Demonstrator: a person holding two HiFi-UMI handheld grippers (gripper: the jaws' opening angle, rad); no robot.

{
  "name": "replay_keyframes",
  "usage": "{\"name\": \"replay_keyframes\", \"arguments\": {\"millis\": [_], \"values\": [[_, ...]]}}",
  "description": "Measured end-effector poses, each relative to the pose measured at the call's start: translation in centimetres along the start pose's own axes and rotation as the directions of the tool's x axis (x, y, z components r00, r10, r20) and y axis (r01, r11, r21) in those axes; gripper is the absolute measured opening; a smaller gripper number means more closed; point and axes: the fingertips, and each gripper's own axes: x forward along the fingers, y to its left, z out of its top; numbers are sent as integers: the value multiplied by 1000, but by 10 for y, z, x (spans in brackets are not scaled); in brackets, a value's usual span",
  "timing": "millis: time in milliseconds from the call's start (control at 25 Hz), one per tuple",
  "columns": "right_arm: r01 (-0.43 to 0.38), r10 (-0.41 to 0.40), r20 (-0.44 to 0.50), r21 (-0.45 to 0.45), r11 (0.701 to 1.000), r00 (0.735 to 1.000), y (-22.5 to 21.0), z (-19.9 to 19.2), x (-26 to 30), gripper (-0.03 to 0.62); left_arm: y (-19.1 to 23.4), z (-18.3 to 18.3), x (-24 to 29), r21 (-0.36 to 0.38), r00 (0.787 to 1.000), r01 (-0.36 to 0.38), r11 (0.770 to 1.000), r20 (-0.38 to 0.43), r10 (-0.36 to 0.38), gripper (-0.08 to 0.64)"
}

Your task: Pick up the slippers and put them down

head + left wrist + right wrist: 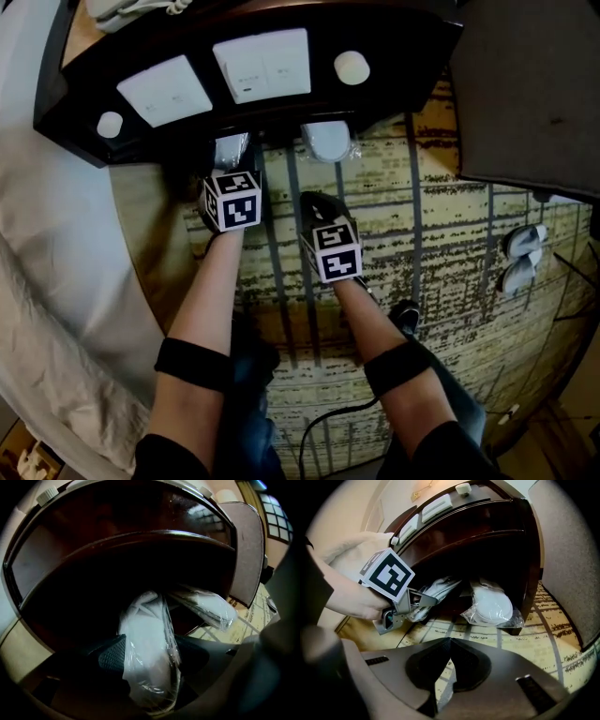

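Left gripper view: your left tool [148, 657] pinches one bagged slipper [145, 620] under the nightstand [140, 550], its mate [206, 604] at two o'clock, your right tool [449, 641] pressed together, empty; pick-up in hand, next likely draw it clear onto the carpet [525, 634].

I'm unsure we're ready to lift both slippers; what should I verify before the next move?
1. Left gripper clamps first plastic-wrapped white slipper: ok.
2. Right gripper open for a grab: not ok, shut and empty.
3. Second plastic-wrapped white slipper visible at the dark wooden nightstand's foot: ok.
4. Held slipper free of the nightstand: cannot tell.
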Motion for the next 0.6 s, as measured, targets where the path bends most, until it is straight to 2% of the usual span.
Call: {"name": "replay_keyframes", "arguments": {"millis": [240,480,560,600], "values": [[8,-8,11,-9,1000,1000,-11,6,11,2,6,11,23,55,1000,8,998,24,-9,279],[13,-13,11,-8,1000,1000,-15,6,17,2,10,14,31,67,998,15,998,53,-19,289],[10,-10,8,-6,1000,1000,-14,6,17,2,10,12,31,60,998,22,998,57,-26,317],[8,-8,5,-6,1000,1000,-12,5,17,2,9,10,29,57,998,28,998,55,-31,354]]}}
